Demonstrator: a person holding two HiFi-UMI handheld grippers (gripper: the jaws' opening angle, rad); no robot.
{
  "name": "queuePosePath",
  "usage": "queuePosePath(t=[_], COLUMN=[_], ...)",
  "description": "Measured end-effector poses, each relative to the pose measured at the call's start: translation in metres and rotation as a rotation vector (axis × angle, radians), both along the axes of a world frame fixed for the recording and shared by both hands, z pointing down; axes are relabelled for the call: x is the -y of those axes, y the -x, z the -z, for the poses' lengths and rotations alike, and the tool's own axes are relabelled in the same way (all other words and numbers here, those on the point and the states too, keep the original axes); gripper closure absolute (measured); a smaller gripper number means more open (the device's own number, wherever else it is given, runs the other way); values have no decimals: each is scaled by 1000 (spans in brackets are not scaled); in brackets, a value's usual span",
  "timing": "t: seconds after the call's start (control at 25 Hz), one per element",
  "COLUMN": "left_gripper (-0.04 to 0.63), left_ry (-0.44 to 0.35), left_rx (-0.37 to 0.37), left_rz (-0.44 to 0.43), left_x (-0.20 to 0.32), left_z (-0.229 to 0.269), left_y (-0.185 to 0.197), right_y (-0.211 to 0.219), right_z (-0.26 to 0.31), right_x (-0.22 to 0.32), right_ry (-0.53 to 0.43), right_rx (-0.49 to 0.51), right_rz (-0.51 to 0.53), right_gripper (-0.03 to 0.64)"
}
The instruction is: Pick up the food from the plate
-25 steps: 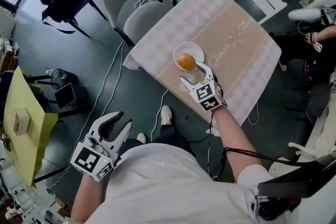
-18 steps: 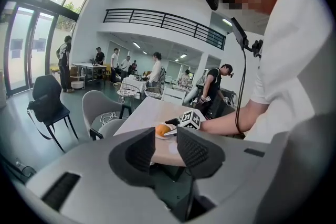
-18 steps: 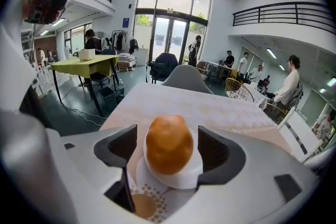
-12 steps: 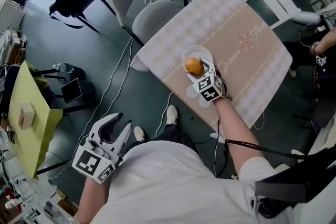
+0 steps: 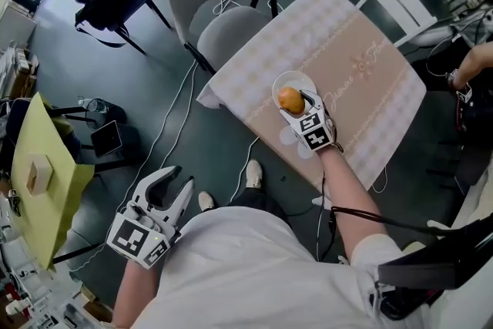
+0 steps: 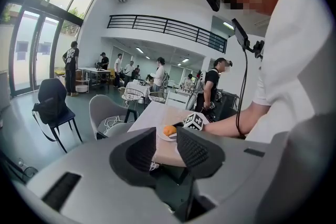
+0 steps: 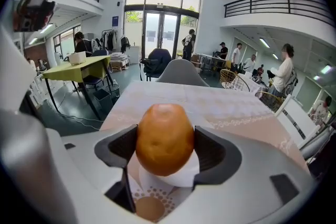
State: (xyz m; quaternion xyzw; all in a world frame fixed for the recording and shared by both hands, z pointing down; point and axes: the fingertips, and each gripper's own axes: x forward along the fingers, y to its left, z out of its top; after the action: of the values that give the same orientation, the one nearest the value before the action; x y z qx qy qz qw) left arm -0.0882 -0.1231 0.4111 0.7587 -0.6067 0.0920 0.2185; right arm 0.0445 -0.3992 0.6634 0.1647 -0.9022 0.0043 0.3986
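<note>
My right gripper [image 5: 299, 105] reaches down over the white plate [image 5: 296, 80] by the near-left edge of the cloth-covered table [image 5: 362, 81]. Its jaws have just been opening and stand wide on either side of the orange fruit [image 7: 164, 136], which sits on the plate, unsqueezed. My left gripper [image 6: 166, 152] hangs well left of the table, jaws apart and empty.

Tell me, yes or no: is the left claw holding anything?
No: the left claw stands open, with nothing gripped between its jaws.
</note>
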Motion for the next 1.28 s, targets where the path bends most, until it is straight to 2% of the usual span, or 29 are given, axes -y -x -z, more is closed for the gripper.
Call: queuePosePath(t=[0.44,0.56,0.68,0.76,1.08,1.28], left_gripper=[476,481,561,586,586,588], left_ry=[-64,-83,-92,-98,-107,-107], left_rx=[-41,-50,-49,-52,-87,-88], left_rz=[-106,-145,-176,-193,-255,-297], left_x=[-47,-66,-87,-104,-171,-197], left_z=[1,3,2,2,-3,-11], left_y=[18,21,27,30,43,42], right_y=[-4,-3,0,4,21,27], right_z=[71,95,120,137,189,213], right_x=[-63,-94,-127,-150,-251,-308], right_ry=[-64,-81,-94,-102,-121,-132], right_rx=[81,100,141,168,238,262], right_rz=[-115,-129,-150,-160,-162,-150], right_gripper=[265,265,265,265,265,265])
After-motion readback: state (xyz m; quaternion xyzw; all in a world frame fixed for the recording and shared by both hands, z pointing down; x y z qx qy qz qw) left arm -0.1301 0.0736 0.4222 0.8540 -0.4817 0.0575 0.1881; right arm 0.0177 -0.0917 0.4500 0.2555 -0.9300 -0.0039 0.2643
